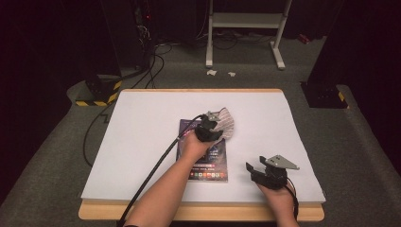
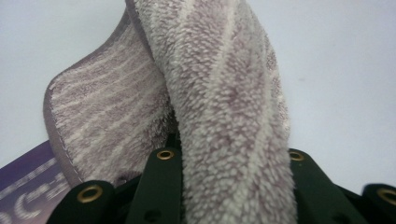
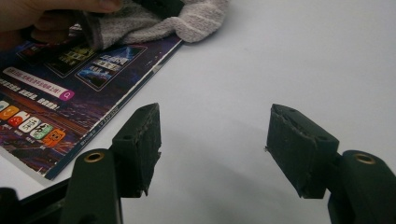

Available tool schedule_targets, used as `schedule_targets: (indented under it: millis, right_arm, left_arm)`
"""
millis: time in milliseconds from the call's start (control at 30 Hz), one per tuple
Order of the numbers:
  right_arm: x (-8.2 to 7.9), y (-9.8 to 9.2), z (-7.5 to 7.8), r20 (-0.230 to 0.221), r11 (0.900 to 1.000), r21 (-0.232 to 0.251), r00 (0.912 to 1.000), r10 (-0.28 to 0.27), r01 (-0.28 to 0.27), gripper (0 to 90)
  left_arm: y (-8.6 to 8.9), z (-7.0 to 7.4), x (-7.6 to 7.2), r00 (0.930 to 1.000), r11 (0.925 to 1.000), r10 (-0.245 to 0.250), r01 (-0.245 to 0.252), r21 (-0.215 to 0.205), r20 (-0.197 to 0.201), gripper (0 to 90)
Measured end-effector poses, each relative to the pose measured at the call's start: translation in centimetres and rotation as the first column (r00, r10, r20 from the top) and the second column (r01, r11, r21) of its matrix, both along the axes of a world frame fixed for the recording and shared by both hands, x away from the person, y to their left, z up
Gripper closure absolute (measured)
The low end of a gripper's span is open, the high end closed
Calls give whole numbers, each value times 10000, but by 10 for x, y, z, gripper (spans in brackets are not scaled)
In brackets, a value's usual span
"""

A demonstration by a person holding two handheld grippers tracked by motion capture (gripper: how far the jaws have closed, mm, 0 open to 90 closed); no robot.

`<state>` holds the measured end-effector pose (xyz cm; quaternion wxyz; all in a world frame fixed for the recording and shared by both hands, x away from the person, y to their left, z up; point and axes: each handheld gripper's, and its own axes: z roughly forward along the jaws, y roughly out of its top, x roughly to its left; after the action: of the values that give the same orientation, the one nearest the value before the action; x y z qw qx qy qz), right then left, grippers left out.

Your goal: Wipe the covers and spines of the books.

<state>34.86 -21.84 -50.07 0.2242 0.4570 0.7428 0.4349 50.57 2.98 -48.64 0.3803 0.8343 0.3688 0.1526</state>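
Two tongs are at work: our left tongs grip a striped cloth over the far right corner of the booklet, mid-tabletop. Our right tongs rest gaping and empty near the right edge. To wipe well, we judge we should keep the pinch firm, press the cloth flat, and steady the booklet if it slides.

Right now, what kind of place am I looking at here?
Most likely a lab or recording room: a white-topped table on grey carpet, cables trailing over the floor, a hazard-striped base, and a metal stand at the back.
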Motion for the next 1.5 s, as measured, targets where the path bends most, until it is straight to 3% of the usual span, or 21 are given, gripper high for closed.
schedule_targets:
  millis: [133,433,667,800,1133,1367,1500]
  right_arm:
    - [0,0,0,21,10000,14,10000,21,-21,351]
    - [0,1,-1,0,10000,-53,10000,39,-38,351]
    - [1,2,-1,-15,9999,-103,10000,28,-28,351]
    - [0,2,-1,2,9999,-157,10000,39,-39,352]
    - [0,3,-1,-10,9998,-211,10000,-3,3,352]
    - [0,3,-1,6,9998,-219,10000,9,-8,352]
    - [0,2,-1,-23,9999,-115,10000,23,-23,352]
  left_arm:
    - [1,-1,1,10000,10000,60,-60,-8,-23,712]
    - [28,-2,5,9992,9992,408,-408,33,-21,713]
    - [57,-3,4,9969,9969,789,-789,-44,-29,714]
    - [84,-2,2,9934,9934,1148,-1148,70,15,715]
    - [130,4,0,9828,9795,1836,-1847,803,218,716]
    - [139,9,2,9711,9690,2345,-2372,687,445,717]
    - [132,7,8,9718,9678,2328,-2353,896,384,720]
